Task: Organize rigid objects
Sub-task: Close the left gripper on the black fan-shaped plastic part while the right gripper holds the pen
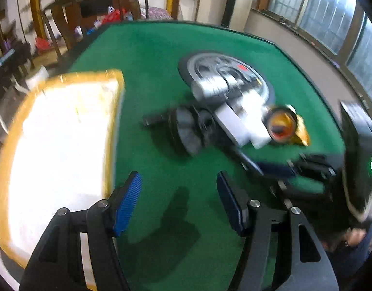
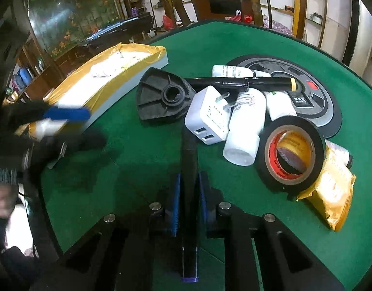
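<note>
Clamped in the right gripper [image 2: 188, 201] was a black rod [image 2: 189, 160] beside the tape roll [image 2: 291, 152]. Only the left wrist view showed the left gripper [image 1: 178, 201], gaping, empty, left of that roll.

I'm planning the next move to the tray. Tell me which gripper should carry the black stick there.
Right. The right gripper is already shut on the black stick, so it can probably lift at once. The left gripper is open and empty over bare green table, beside the tray.
</note>
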A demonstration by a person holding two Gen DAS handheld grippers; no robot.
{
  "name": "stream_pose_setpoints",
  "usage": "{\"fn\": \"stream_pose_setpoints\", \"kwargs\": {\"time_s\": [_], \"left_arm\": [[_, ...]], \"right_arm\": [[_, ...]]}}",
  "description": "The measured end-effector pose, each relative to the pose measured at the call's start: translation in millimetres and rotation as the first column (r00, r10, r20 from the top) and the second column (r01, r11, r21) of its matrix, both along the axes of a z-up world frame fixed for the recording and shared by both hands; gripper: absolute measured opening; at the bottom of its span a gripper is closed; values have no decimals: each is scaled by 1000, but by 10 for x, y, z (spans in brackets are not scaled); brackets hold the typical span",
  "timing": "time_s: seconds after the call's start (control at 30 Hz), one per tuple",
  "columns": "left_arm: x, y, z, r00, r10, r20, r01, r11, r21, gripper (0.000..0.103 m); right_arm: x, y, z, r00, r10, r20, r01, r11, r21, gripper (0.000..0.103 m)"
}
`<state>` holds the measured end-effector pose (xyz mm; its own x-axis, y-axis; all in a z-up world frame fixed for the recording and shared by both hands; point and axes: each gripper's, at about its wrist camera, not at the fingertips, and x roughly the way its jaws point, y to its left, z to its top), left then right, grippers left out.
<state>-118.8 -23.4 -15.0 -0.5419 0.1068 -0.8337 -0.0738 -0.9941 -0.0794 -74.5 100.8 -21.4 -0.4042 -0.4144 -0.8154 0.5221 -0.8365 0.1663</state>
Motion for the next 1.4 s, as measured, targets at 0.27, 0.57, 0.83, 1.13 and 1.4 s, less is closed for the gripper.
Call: {"fn": "stream_pose_setpoints", "kwargs": {"time_s": [0.27,0.57,0.83,1.13,1.4], "left_arm": [[-689,-28,-68,998,31,59,-33,999,26,77],[-600,156,-183,997,-28,78,21,996,85,76],[-92,291,-19,996,-68,-58,64,995,-81,77],[-546,174,-9,999,-39,1,39,998,-45,81],[-836,89,-242,996,31,86,-34,999,30,81]], "right_arm": [[-60,152,-4,996,-28,79,37,994,-104,13],[-38,145,6,996,-35,87,45,992,-118,13],[-41,92,9,996,-38,82,47,993,-110,13],[-69,96,-6,996,-35,80,44,992,-116,13],[-67,197,-17,996,-33,86,44,991,-128,13]]}}
